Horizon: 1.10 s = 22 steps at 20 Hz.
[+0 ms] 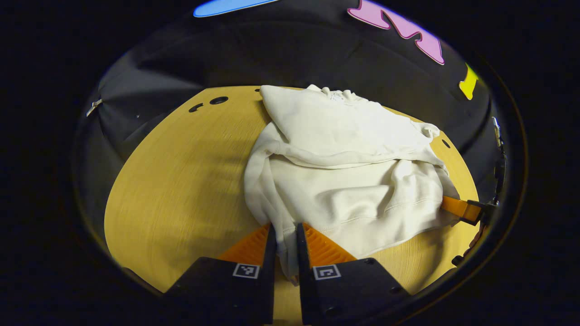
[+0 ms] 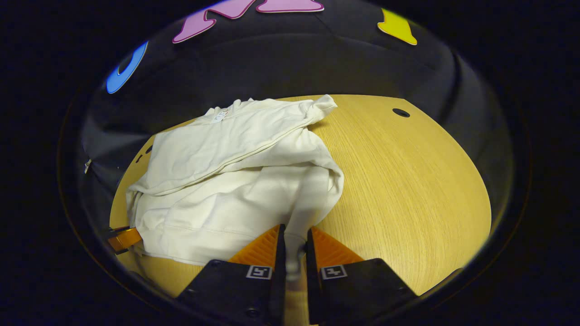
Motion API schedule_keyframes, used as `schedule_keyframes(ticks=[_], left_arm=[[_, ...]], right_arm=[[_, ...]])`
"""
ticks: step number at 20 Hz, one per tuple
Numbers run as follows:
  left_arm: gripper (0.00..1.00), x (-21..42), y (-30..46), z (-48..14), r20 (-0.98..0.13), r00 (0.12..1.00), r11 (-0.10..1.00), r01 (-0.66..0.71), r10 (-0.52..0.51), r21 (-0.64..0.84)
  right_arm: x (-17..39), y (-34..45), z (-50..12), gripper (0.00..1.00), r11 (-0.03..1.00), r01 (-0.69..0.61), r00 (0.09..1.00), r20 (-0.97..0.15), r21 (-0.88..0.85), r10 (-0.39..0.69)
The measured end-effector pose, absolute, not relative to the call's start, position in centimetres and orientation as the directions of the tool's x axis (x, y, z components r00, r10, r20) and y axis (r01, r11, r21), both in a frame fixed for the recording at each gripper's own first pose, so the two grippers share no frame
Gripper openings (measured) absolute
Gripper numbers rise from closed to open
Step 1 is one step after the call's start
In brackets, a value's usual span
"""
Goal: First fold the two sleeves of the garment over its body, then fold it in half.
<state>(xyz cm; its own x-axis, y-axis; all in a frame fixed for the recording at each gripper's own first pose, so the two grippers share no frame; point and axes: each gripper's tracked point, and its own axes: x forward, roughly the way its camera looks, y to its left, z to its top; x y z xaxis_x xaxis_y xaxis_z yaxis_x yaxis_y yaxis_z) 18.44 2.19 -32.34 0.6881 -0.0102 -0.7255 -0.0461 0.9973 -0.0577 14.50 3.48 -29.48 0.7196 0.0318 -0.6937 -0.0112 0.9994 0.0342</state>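
Table (image 1: 181,181), one: round-looking wooden top with a pale grain, and I count several small dark holes near its far edge, two at the left in the left gripper view and one at the far right in the right gripper view.

Garment (image 1: 344,181), one: cream sweatshirt lying on the far half of the table, bunched rather than flat. I see a sleeve folded across the upper body as a broad band, with the ribbed hem lower down toward me. In the right gripper view a small label shows at the neckline, at the far edge of the cloth; I cannot make it out as clearly from the other side.

Grippers, two. My left gripper (image 1: 285,246) sits at the near left corner of the garment, fingers drawn together and pinching a fold of the cloth between them. My right gripper (image 2: 295,246) is at the near right corner, likewise clamped on a strip of cloth that rises from the table into its fingers.

Cross-views: the left gripper view catches the tip of the right gripper (image 1: 462,209) at the garment's right hem edge; the right gripper view catches the left gripper's tip (image 2: 121,239) at the garment's lower left corner.
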Motion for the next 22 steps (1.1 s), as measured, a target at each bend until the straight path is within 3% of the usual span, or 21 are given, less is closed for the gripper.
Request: schedule_keyframes(ticks=[2, 6, 18, 21, 22], left_arm=[[0.22, 18.7, 1.8, -32.2, -0.715, 0.699, 0.996, -0.046, -0.026, -0.081], [0.07, 19.2, 1.6, -31.7, -0.677, 0.733, 0.986, -0.056, -0.064, -0.154], [0.06, 21.7, 1.8, -26.4, -0.507, 0.858, 0.968, -0.05, -0.084, -0.245], [0.06, 23.9, 2.6, -23.0, -0.401, 0.915, 0.969, -0.054, -0.048, -0.24], [0.11, 24.7, 2.8, -22.3, -0.378, 0.925, 0.969, -0.055, -0.041, -0.241]], right_arm=[[14.5, 3.7, -29.4, 0.12, 0.999, -0.009, 0.71, -0.703, 0.051, 0.042], [14.5, 3.7, -29.4, 0.08, 0.998, -0.034, 0.69, -0.721, 0.06, 0.067], [15.6, 4.8, -26.8, 0.08, 0.991, -0.046, 0.736, -0.666, 0.127, 0.119], [17.0, 5.6, -25.7, 0.08, 0.988, -0.057, 0.757, -0.638, 0.145, 0.138], [17.6, 6.1, -25.3, 0.07, 0.986, -0.059, 0.767, -0.626, 0.154, 0.144]])
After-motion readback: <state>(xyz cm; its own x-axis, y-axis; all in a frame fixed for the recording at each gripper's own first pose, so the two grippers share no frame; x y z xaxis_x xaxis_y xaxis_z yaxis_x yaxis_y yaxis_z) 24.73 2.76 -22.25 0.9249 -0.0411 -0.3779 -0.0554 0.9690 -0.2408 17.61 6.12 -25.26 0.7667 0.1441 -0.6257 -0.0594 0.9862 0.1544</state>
